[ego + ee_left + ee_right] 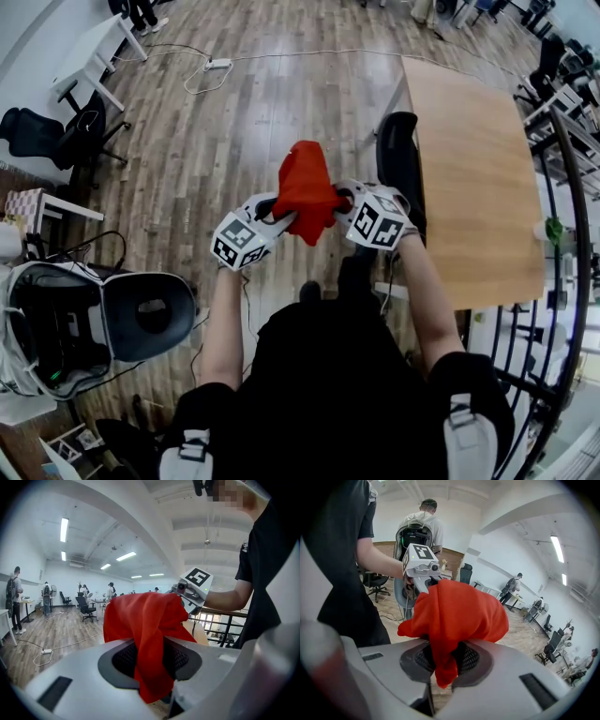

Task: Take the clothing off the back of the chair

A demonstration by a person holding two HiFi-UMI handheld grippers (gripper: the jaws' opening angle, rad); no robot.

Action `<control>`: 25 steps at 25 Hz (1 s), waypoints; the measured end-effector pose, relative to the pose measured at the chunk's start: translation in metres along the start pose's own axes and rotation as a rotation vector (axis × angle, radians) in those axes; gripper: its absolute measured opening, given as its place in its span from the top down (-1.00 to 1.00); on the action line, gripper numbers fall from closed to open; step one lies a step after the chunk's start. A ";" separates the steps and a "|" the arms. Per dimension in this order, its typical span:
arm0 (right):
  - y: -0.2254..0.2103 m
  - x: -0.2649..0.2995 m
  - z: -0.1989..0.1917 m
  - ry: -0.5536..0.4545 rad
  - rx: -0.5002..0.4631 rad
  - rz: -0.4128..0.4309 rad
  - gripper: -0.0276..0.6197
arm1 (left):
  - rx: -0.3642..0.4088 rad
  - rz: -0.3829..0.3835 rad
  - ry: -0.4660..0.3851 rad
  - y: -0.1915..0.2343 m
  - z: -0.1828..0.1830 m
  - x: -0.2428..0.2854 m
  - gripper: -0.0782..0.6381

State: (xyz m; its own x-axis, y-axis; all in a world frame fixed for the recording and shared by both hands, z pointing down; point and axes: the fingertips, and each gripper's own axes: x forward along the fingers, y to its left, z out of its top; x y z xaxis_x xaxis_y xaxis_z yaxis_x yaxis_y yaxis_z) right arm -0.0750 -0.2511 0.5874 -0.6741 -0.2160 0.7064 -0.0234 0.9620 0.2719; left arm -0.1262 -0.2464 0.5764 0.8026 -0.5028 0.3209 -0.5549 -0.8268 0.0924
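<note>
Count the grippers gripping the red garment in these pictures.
2. The left gripper pinches the red garment on its left side; the right gripper pinches its right side. No other gripper is visible.

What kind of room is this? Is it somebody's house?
Probably not a house. It looks like a big open office or lab: a white desk, a black wheeled office chair, long strip lights on the ceiling and a wide wooden plank floor.

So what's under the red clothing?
Bare wooden floor, black chair off to one side. In the head view the red clothing hides the pinching jaws of left gripper and right gripper.
</note>
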 end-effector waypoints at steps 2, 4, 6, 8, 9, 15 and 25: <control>0.001 0.003 0.001 -0.002 0.006 0.001 0.75 | -0.004 0.000 0.003 0.001 -0.002 -0.002 0.42; 0.004 0.005 0.000 -0.003 0.009 0.003 0.75 | -0.006 0.000 0.007 0.000 -0.004 -0.003 0.42; 0.007 0.004 -0.002 -0.001 0.006 0.005 0.75 | -0.004 0.001 0.011 -0.003 -0.006 -0.003 0.42; 0.012 0.003 -0.003 0.000 0.004 0.007 0.76 | -0.005 0.002 0.016 -0.007 -0.008 -0.004 0.42; 0.014 0.003 -0.004 0.000 0.003 0.008 0.76 | -0.006 0.003 0.018 -0.010 -0.010 -0.004 0.42; 0.024 0.003 -0.004 -0.009 0.008 0.011 0.77 | -0.009 0.001 0.024 -0.017 -0.014 -0.008 0.42; 0.033 -0.006 -0.005 0.001 0.014 0.000 0.77 | 0.002 -0.013 0.033 -0.029 -0.012 -0.009 0.42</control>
State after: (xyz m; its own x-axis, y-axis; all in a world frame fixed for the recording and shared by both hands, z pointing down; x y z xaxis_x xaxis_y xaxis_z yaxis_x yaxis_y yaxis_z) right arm -0.0680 -0.2188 0.5957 -0.6735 -0.2162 0.7069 -0.0335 0.9642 0.2630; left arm -0.1200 -0.2147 0.5820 0.8022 -0.4832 0.3507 -0.5436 -0.8340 0.0946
